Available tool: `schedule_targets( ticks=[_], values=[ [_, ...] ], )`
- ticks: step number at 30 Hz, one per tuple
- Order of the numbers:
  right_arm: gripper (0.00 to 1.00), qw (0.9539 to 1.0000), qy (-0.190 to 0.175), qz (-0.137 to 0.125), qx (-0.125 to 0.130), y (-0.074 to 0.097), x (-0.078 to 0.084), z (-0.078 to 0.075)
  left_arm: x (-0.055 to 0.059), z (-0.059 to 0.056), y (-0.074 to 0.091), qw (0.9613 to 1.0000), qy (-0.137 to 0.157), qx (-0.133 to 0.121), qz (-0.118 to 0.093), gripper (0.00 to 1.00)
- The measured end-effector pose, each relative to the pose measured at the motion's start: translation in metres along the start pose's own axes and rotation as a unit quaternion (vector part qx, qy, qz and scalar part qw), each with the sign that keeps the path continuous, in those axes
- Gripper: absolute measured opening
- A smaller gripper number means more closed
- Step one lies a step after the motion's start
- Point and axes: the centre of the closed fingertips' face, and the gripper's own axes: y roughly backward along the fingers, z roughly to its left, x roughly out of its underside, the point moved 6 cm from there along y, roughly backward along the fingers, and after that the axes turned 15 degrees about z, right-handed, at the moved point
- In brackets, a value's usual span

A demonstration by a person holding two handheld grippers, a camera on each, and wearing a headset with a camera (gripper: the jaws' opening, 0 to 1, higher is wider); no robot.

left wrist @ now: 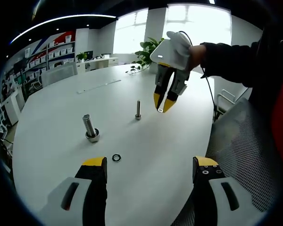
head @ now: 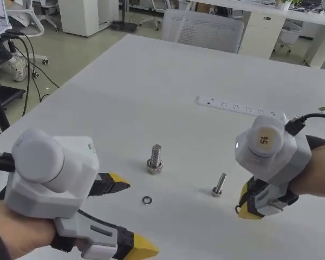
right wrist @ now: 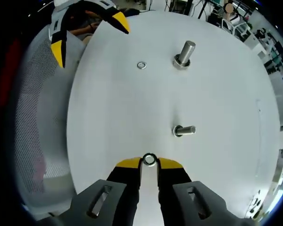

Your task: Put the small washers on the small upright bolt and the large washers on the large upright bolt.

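Observation:
The large upright bolt (head: 155,157) stands mid-table with a ring around its foot. To its right is the small upright bolt (head: 219,184). A loose washer (head: 147,200) lies flat in front of the large bolt. My right gripper (right wrist: 149,164) is shut on a small washer (right wrist: 149,159), held above the table a little short of the small bolt (right wrist: 184,130). In the head view the right gripper (head: 242,209) hangs just right of that bolt. My left gripper (left wrist: 150,162) is open with nothing between its jaws, just short of the loose washer (left wrist: 116,157).
A white power strip (head: 241,106) lies across the far right of the white table (head: 151,86). A mesh office chair (head: 201,30) stands at the far edge. Cables and chair legs are on the floor at the left.

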Motion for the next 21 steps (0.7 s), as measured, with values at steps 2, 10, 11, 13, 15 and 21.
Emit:
schedule_targets(
  ticks=[2,10,11,13,15,21],
  values=[
    [0.14,1.0000,0.000,-0.002,0.005,0.005,-0.001,-0.003,0.000,0.000,0.000,1.0000,0.000,0.000,0.000,0.74],
    [0.14,0.9997,0.002,-0.009,0.022,0.024,-0.005,-0.013,0.000,0.000,0.000,1.0000,0.000,0.001,0.000,0.73],
    [0.14,0.9996,0.004,-0.010,0.025,0.027,-0.006,-0.014,0.000,0.000,0.000,1.0000,0.000,0.001,-0.001,0.73],
    [0.14,0.9995,0.004,-0.013,0.030,0.032,-0.008,-0.018,0.000,0.000,0.000,1.0000,0.000,0.002,0.000,0.73],
    [0.14,0.9992,0.007,-0.013,0.038,0.037,-0.010,-0.022,0.000,0.000,0.000,1.0000,-0.001,0.001,0.000,0.73],
    [0.14,0.9985,0.018,-0.015,0.049,0.046,-0.018,-0.028,0.001,0.000,0.000,1.0000,0.000,0.000,0.000,0.73]
  ],
)
